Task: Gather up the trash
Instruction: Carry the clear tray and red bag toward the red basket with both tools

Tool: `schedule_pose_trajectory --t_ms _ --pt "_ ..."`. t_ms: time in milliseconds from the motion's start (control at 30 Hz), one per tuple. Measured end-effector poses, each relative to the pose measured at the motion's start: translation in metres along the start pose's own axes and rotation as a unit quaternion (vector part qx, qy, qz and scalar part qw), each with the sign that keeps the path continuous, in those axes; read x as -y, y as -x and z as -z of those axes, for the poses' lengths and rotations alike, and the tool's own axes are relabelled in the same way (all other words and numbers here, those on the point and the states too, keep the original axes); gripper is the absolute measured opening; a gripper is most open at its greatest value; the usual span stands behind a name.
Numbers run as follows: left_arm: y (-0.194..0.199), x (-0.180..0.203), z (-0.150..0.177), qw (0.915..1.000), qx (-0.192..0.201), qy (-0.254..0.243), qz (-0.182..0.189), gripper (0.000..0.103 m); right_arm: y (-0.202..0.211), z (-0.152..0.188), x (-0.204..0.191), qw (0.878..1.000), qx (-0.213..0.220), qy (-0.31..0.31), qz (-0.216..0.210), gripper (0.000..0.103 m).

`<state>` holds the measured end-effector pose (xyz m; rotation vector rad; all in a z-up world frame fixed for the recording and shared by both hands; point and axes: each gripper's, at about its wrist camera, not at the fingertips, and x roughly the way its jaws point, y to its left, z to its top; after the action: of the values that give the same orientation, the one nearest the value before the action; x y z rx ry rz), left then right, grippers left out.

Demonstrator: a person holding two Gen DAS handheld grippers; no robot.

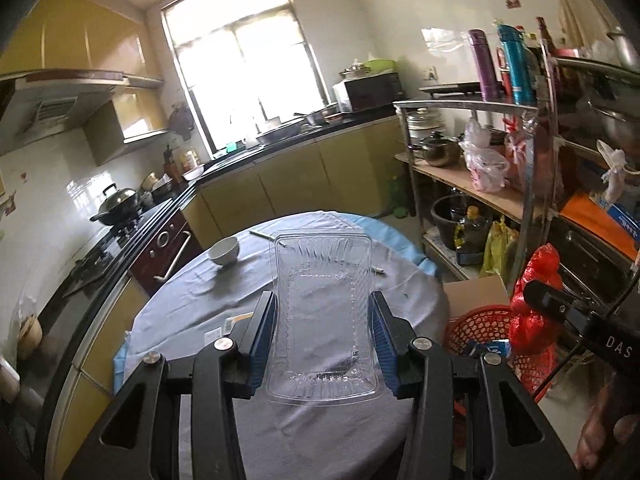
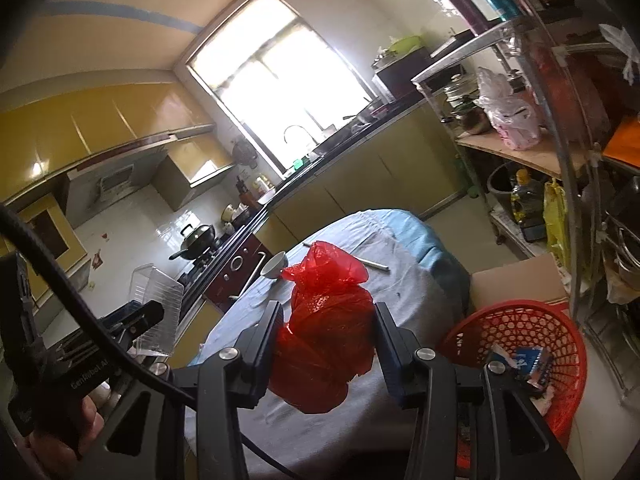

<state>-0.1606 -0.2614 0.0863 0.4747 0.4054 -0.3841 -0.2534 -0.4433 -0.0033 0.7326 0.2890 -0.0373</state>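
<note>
My left gripper [image 1: 323, 312] is shut on a clear plastic clamshell box [image 1: 322, 316], held lengthwise between its blue pads above the round table [image 1: 192, 296]. The same box [image 2: 158, 306] shows at the left of the right wrist view. My right gripper [image 2: 327, 320] is shut on a crumpled red plastic bag [image 2: 328, 320], which also appears at the right of the left wrist view as the red bag [image 1: 534, 304]. A red mesh basket [image 2: 516, 324] with wrappers inside stands on the floor to the right of the table.
A white bowl [image 1: 224, 250] and thin sticks [image 1: 262, 234] lie on the grey tablecloth. A cardboard box [image 2: 516, 280] sits behind the basket. A metal rack [image 1: 472, 168] with pots, bags and bottles stands at the right. A stove with a wok [image 1: 118, 204] runs along the left counter.
</note>
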Motion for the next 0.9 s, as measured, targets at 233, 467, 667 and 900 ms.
schedule_pose_trajectory --t_ms 233,467,667,900 --pt "-0.004 0.025 -0.007 0.9996 0.000 -0.022 0.014 0.048 0.012 -0.004 0.023 1.000 0.009 -0.020 0.010 0.048" --pt "-0.011 0.049 -0.011 0.9988 -0.003 -0.039 0.031 0.048 0.023 -0.008 0.042 0.999 0.015 -0.036 0.022 0.048" --pt "-0.020 0.066 -0.014 0.9978 -0.010 -0.048 0.044 0.048 0.030 -0.008 0.057 0.998 0.016 -0.047 0.033 0.048" --pt "-0.033 0.084 -0.015 0.9957 -0.021 -0.046 0.077 0.048 0.035 -0.007 0.074 0.997 0.014 -0.058 0.047 0.048"
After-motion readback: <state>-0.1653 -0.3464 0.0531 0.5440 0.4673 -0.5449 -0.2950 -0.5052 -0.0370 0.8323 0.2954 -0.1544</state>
